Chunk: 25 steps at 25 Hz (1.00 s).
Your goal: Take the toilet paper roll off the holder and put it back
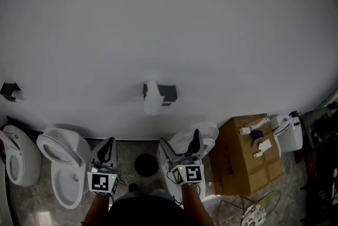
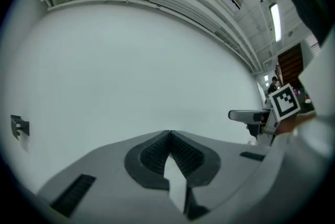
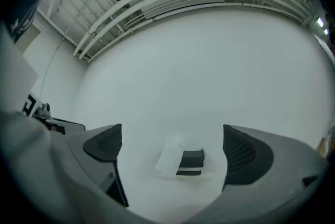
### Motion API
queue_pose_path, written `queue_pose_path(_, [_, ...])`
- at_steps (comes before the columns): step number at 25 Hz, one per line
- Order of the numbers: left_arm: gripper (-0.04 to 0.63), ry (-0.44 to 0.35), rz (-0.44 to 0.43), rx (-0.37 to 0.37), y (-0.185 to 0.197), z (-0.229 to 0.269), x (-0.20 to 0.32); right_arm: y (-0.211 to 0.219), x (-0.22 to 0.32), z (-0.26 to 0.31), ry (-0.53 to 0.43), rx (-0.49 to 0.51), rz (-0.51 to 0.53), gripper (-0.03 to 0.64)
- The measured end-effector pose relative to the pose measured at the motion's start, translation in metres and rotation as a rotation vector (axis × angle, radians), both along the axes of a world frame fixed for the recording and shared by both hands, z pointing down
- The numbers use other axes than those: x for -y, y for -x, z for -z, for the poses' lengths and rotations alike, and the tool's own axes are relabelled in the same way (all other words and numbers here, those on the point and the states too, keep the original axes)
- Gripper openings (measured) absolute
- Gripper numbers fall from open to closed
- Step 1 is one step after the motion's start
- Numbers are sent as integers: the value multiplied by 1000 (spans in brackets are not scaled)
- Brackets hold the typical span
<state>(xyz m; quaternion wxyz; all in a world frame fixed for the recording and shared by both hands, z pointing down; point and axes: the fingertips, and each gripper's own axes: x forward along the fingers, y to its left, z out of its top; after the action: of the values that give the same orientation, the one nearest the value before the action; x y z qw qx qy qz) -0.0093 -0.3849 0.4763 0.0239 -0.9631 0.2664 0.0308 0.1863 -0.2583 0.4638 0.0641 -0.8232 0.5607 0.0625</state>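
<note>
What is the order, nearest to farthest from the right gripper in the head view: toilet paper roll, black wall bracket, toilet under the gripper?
From the right gripper:
1. Toilet, directly beneath it.
2. Toilet paper roll, on the wall ahead, slightly left.
3. Black wall bracket, at the far left.

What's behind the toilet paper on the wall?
A dark holder, fixed to the white wall. The toilet paper roll covers part of it, so the bar it hangs on cannot be seen.
</note>
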Motion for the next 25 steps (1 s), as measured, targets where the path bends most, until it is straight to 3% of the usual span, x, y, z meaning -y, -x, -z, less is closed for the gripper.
queue_pose_path(13, [3, 42, 43, -1, -12, 0, 26, -27, 56, -22, 58, 19, 17, 580])
queue_pose_path(16, [3, 73, 47, 29, -11, -7, 26, -34, 71, -29, 73, 28, 25, 580])
queue_pose_path(25, [3, 73, 85, 17, -16, -11, 36, -51, 112, -54, 120, 42, 50, 580])
